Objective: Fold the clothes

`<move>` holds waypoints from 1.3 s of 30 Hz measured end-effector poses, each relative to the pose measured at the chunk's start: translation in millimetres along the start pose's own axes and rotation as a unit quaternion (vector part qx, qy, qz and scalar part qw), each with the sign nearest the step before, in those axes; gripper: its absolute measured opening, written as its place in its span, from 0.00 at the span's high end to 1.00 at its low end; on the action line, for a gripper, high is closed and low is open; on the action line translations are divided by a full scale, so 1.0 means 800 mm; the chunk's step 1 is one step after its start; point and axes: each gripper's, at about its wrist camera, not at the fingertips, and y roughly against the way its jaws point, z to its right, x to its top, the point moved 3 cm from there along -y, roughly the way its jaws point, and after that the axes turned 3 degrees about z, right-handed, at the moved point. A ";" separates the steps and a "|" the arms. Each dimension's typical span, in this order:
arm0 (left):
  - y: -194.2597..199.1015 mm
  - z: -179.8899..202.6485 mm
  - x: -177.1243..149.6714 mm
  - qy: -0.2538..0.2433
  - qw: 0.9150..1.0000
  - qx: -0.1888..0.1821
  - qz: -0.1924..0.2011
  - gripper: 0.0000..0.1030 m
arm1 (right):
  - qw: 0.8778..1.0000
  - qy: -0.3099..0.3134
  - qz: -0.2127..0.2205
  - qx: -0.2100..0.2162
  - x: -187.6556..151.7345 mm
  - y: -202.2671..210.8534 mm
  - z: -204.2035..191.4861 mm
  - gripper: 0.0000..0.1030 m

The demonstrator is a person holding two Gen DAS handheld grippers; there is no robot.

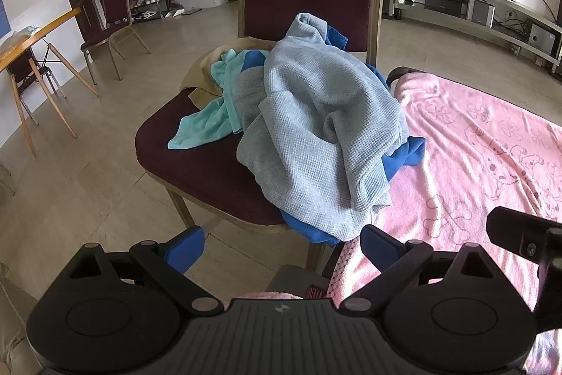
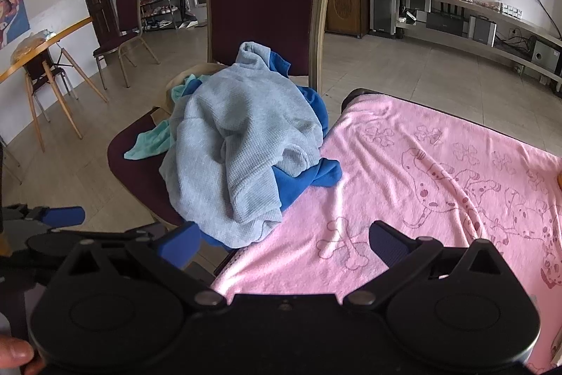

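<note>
Pink terry blanket with a printed spotted-dog and flower pattern [image 2: 439, 171] covers the bench, its nap soft and lightly rippled, filling the right wrist view from 3 o'clock down to 6 o'clock. Just beside it, at 11 o'clock in that view, stands a maroon upholstered chair with a tan metal frame [image 1: 196, 160], its padded seat carrying the heap of unfolded clothes. Topmost in the heap is a pale grey waffle-knit top [image 1: 316, 129], slumped in thick, springy folds; beneath it lies a royal-blue fleece garment [image 2: 309, 178], one corner spilling onto the blanket's edge; a thin mint-green cotton piece [image 1: 203, 118] trails toward 9 o'clock, and a tan cloth [image 1: 200, 69] lies at the very bottom. Both left tongs [image 1: 282, 243] and right tongs [image 2: 284, 243] hover short of the pile, spread wide and grasping nothing. Folding has apparently not begun. Tangling is the likely hazard: lifting the waffle top may drag the fleece along, since the layers overlap, and the loose mint piece could slide off the seat to the floor.
</note>
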 end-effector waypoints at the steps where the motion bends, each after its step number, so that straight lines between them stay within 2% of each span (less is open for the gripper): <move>1: 0.000 0.000 0.000 0.000 1.000 0.000 0.000 0.05 | 1.000 0.001 0.000 0.000 0.000 0.000 0.000 0.00; 39: -0.001 -0.004 0.000 -0.003 1.000 -0.001 -0.003 0.05 | 1.000 -0.001 -0.002 0.000 -0.002 0.001 0.000 0.00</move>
